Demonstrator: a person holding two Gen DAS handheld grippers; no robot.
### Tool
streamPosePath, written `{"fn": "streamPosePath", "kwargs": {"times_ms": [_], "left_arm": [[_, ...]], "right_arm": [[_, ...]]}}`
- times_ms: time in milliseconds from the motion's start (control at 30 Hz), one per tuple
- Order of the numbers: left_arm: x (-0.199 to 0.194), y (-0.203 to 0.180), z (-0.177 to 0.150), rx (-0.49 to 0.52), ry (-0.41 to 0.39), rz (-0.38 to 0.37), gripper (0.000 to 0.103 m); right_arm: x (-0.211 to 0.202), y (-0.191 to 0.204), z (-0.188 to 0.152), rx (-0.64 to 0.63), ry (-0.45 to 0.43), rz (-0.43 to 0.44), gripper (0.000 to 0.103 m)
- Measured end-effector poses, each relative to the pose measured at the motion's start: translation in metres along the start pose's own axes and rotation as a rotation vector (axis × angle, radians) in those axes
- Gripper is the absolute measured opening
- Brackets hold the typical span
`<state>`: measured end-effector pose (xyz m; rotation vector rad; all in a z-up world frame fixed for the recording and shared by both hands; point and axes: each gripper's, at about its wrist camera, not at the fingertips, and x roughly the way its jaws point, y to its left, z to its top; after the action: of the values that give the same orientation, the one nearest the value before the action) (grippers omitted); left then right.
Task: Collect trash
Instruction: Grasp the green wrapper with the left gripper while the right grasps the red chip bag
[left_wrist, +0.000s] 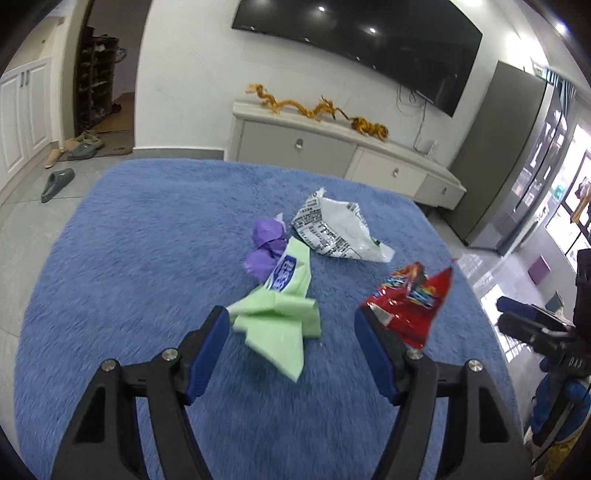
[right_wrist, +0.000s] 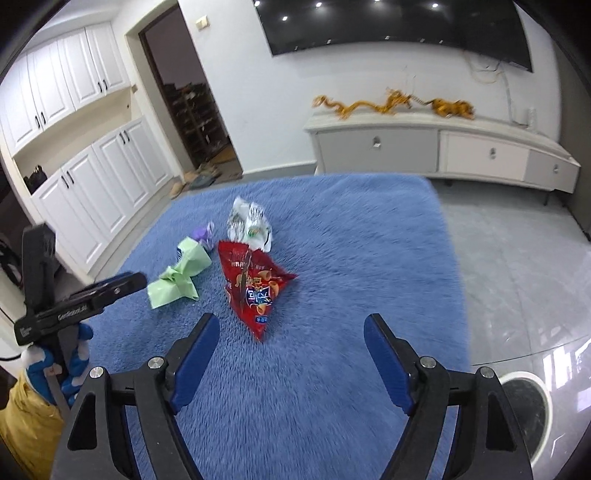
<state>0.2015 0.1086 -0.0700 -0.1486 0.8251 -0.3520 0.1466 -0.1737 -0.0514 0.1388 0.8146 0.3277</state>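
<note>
The left gripper (right_wrist: 86, 301) body reads "GenRobot.AI"; wrapper print is illegible.

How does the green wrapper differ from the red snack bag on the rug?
The green wrapper is pale and matte with a blue label; the red snack bag is glossy with busy print. The wrapper is folded and crumpled, the bag spreads wider and flatter. Both lie on the blue rug, ungrasped.

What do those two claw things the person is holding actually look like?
Both match. The left gripper and right gripper have black angular plastic frames, silver round bolts at the joints and flat blue pads lining each finger. White lettering marks the left one's side.
</note>
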Motion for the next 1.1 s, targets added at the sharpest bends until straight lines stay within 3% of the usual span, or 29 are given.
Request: {"fn": "streamPosePath", "kwargs": {"times_ms": [300, 500, 533, 567, 600, 800, 900, 1100], "left_arm": [[0.053, 0.003, 0.014, 0.038, 0.059, 0.029, 0.069], [0.061, 0.001, 0.007, 0.038, 0.081, 0.013, 0.069], [0.060, 0.001, 0.006, 0.030, 0.083, -0.003, 0.068], [0.058, 0.001, 0.005, 0.023, 0.084, -0.012, 0.068], [0.057, 0.000, 0.004, 0.018, 0.087, -0.018, 0.068], [0.044, -0.011, -0.013, 0.024, 0.092, -0.024, 0.057], [0.035, -0.018, -0.021, 0.038, 0.092, -0.033, 0.048], [0.003, -0.039, -0.041, 0.057, 0.079, -0.046, 0.043]], "right_arm": [[0.071, 0.023, 0.016, -0.033, 0.049, 0.091, 0.080], [0.098, 0.031, 0.021, -0.050, 0.060, 0.082, 0.080], [0.100, 0.030, 0.020, -0.047, 0.065, 0.080, 0.077], [0.102, 0.030, 0.019, -0.048, 0.068, 0.079, 0.062], [0.103, 0.029, 0.018, -0.050, 0.073, 0.076, 0.055], [0.089, 0.022, 0.004, -0.058, 0.080, 0.113, 0.035], [0.077, 0.022, -0.005, -0.072, 0.087, 0.125, 0.026], [0.036, 0.019, -0.018, -0.059, 0.047, 0.134, 0.023]]}}
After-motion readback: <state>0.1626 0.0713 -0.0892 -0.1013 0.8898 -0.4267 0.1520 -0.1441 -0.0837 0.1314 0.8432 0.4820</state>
